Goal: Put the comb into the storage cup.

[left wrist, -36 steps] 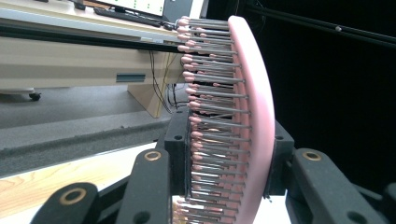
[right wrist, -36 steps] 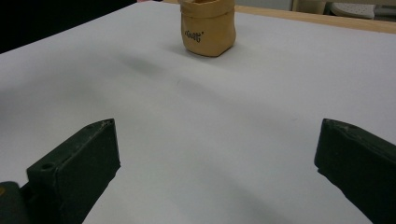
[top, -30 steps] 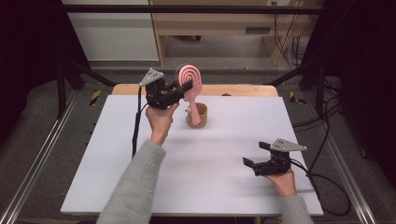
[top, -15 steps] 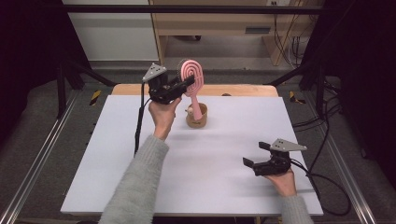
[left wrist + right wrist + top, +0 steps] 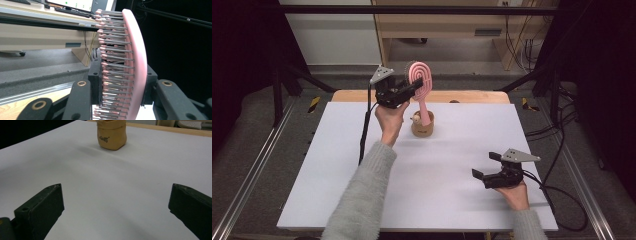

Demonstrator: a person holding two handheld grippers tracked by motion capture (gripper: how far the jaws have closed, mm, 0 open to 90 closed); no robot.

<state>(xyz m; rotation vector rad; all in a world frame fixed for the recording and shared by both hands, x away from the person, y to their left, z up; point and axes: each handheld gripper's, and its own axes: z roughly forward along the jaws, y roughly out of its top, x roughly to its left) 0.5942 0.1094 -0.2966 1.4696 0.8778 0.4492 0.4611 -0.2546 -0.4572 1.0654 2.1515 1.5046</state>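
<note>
One pink hairbrush (image 5: 420, 85) stands upright, head up, its handle end at the mouth of the single tan pot (image 5: 422, 126) near the table's (image 5: 337, 165) far edge, seemingly so it can go in handle-first; the left gripper (image 5: 412, 89) clamps its head across bristles and back; the right gripper (image 5: 484, 167) rests with jaws apart and empty, well clear; two grippers in all.
</note>
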